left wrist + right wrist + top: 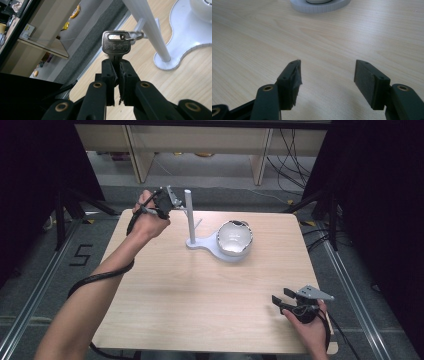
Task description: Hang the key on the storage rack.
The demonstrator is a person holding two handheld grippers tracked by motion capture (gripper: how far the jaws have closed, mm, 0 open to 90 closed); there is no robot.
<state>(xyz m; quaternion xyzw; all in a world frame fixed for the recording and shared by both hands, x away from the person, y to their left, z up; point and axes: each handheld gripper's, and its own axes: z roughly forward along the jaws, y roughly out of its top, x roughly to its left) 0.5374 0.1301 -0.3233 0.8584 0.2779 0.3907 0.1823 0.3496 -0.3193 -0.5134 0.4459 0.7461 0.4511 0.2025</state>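
Note:
My left gripper is over the table's far left corner, shut on the blade of a silver key. The key's head sticks up past the pads, and a thin key ring hangs through its hole. The ring lies right beside the white pole of a stand and a short side peg; whether it is hooked on the peg I cannot tell. A white bowl rests on the stand's flat base. My right gripper is by the front right corner, open and holding nothing, just above the wood.
The light wooden table ends close behind my left hand and just under my right hand. Beyond the far edge are pale shelf units, floor cables and dark tripod legs at both sides.

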